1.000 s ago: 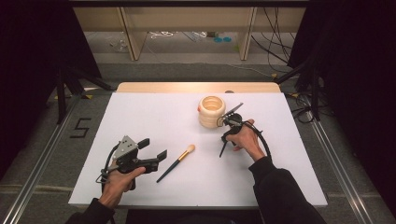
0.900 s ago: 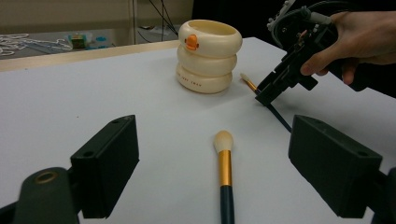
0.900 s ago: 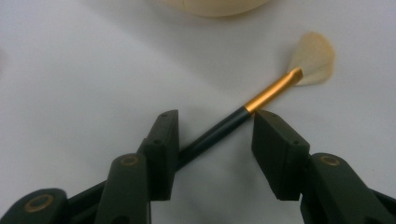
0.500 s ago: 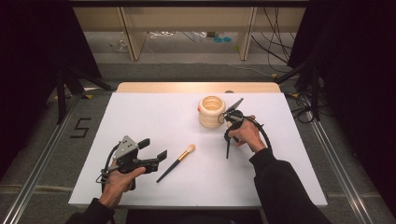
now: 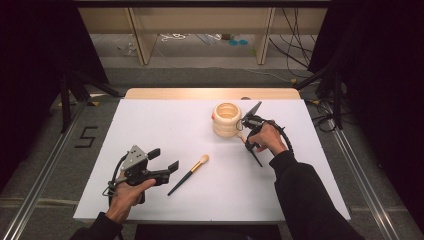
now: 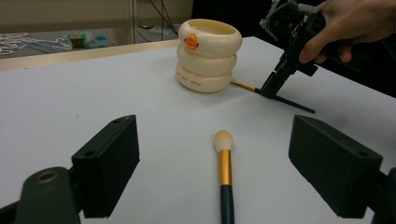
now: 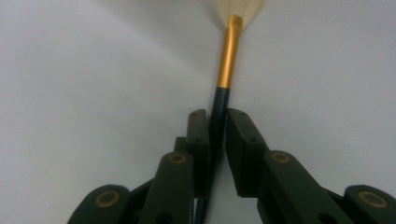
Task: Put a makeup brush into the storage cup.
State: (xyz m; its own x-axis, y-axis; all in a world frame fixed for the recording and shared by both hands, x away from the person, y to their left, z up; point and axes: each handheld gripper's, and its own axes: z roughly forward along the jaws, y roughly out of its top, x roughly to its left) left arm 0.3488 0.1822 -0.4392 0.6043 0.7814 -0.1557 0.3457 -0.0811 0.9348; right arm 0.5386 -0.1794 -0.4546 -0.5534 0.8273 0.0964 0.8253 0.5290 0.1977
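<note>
Having risen from the white table (image 5: 165, 122) toward the cream ringed holder (image 5: 226, 120), the right gripper (image 5: 248, 136) is clamping a gold-ferruled brush (image 7: 225, 65), readying insertion, while the left gripper (image 5: 161, 167) is waiting wide open, empty, near the second brush (image 5: 189, 173).

Cream ringed holder (image 6: 208, 55) with orange duck mark, near white worktop's (image 5: 150, 125) far edge. Black-handled brush (image 6: 224, 175), gold ferrule, pale bristles. Second brush (image 7: 223, 79) likewise black and gold. Black grippers.
</note>
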